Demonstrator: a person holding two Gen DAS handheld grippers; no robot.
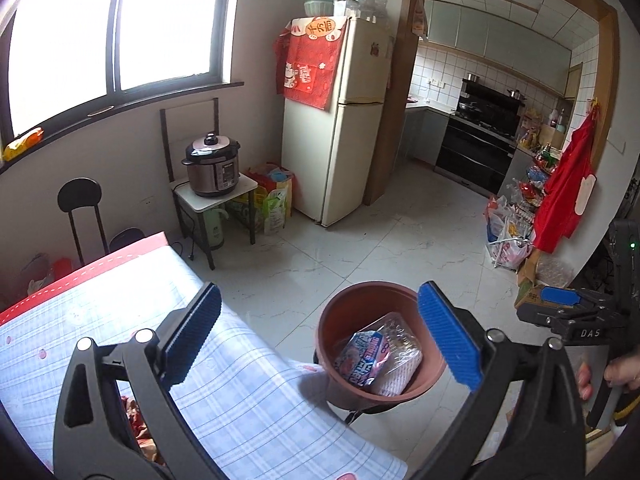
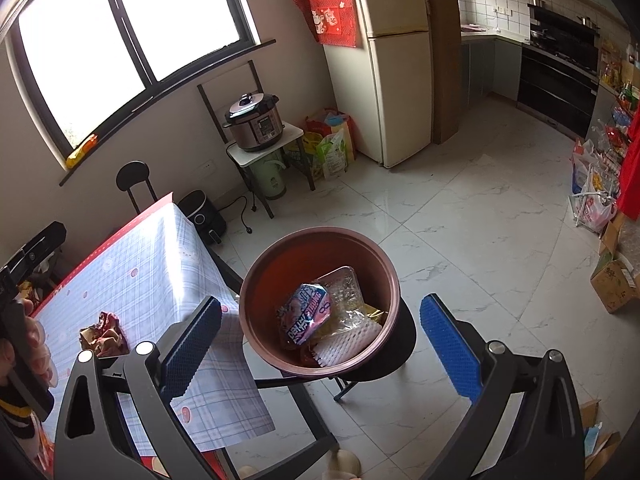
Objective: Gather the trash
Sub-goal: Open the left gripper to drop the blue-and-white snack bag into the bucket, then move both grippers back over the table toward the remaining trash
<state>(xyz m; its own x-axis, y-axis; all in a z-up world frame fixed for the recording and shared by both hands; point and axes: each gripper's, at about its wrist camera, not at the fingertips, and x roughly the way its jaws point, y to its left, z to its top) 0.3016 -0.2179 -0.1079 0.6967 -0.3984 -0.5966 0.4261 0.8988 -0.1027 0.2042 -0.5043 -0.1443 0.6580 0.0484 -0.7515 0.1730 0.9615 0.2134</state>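
Now both claws, left gripper (image 1: 320,336) & right gripper (image 2: 320,344), stand released, empty; bucket (image 2: 256,280) sits ahead. Crumpled wrapper (image 2: 104,332) lies left-behind the right one; rushed grab could shove it off the table (image 2: 152,256).

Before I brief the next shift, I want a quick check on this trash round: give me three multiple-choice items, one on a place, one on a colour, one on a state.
1. The brown bin stands on:
A. a black stool
B. the table
C. the windowsill

2. The pads on the right tongs are:
A. red
B. blue
C. white

3. The crumpled wrapper is:
A. in the bin
B. gripped in the tongs
C. loose on the tablecloth

Answers: 1 A, a dark round seat shows under the bin. 2 B, both pads are blue. 3 C, it lies on the cloth with nothing gripping it.
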